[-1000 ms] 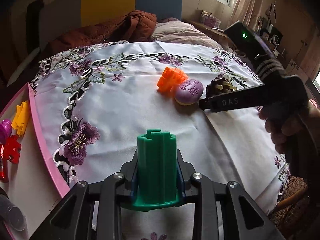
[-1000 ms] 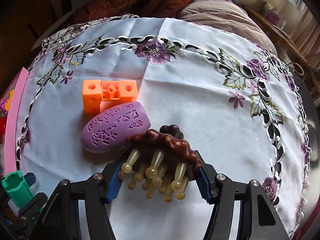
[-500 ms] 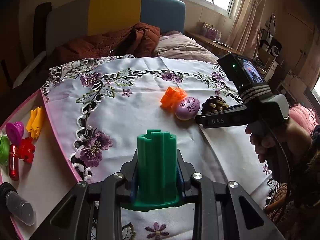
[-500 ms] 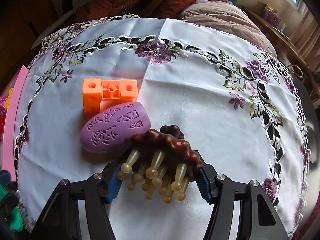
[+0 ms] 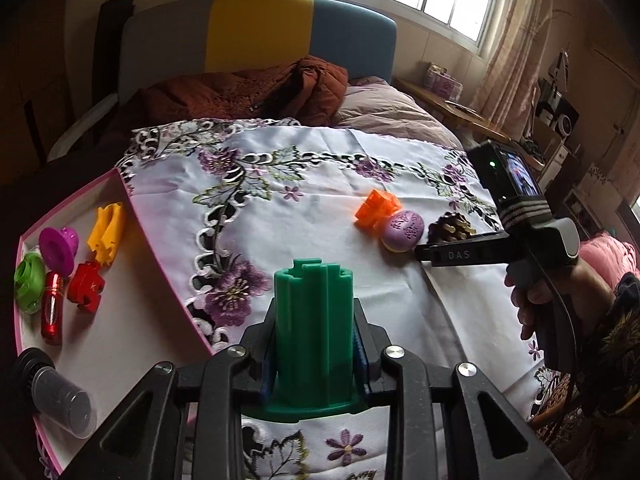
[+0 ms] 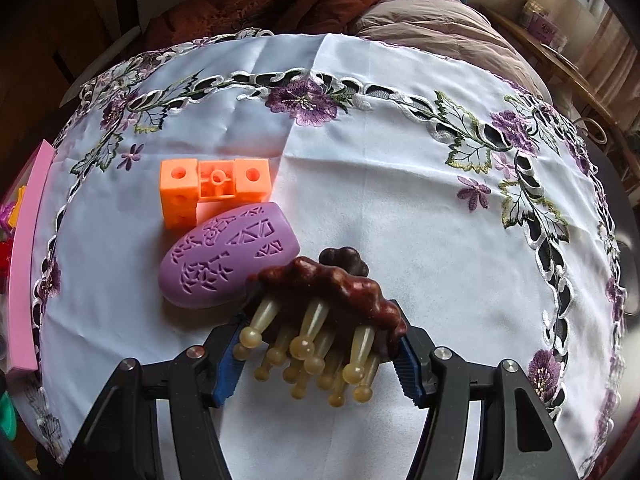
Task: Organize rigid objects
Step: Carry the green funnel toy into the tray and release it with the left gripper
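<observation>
My left gripper (image 5: 314,360) is clenched on the green ribbed block (image 5: 313,332), held above the tablecloth (image 5: 320,168) near its left edge. Since a second ago it has risen and the pink-rimmed tray (image 5: 168,272) shows more fully; I should swing left and set the block upright on bare tray floor. My right gripper (image 6: 320,354) grasps the brown pronged massager (image 6: 332,292), touching the purple egg-shaped piece (image 6: 228,256).

Bare tablecloth (image 5: 320,224) between pink tray (image 5: 160,256) and orange block (image 6: 212,188); purple oval (image 6: 228,256) touching block.
</observation>
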Motion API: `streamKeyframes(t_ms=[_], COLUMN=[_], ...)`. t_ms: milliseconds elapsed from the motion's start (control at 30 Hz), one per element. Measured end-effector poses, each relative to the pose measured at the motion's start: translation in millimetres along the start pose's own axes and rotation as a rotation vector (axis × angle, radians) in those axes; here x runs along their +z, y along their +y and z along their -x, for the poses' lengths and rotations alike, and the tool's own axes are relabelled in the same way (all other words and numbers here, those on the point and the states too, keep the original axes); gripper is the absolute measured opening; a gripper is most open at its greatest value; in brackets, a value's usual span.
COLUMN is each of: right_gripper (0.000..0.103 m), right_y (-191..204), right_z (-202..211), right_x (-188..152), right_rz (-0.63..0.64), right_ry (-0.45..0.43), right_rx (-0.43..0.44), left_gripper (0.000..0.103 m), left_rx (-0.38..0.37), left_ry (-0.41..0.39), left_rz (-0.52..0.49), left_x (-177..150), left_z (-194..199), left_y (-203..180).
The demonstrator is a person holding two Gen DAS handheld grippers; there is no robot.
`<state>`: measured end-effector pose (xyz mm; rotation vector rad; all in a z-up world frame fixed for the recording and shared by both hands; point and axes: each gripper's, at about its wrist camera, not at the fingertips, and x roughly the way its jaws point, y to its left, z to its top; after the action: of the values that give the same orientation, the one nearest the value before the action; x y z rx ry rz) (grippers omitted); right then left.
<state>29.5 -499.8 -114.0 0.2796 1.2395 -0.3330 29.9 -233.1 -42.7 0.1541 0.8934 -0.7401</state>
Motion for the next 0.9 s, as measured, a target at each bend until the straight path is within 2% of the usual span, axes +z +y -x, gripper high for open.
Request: streamKeyframes(t_ms=[267,567,733,900], right_gripper=[0.063,0.063,0.063,0.063], right_y=[8,16,18,21], right_z=[-1,-1,0,2], right_x=[-3,-5,-5,-5], right_rz=[0.045,0.077,0.088,0.103], right_ry=[-0.017,-0.031,-0.033,-0.037], right_rx=[-0.034,-0.059,-0.066,-0.075], left_gripper=[0.03,0.03,0.03,0.03], left_rx=[0.019,0.038,0.017,0.03], left_ry=[0.001,-0.029,-0.025,-0.026], left_rz=[0.095,0.319,0.455,0.467], left_x=[-3,-5,-11,-8], left_z=[6,29,32,25], left_y=[35,113,154,162])
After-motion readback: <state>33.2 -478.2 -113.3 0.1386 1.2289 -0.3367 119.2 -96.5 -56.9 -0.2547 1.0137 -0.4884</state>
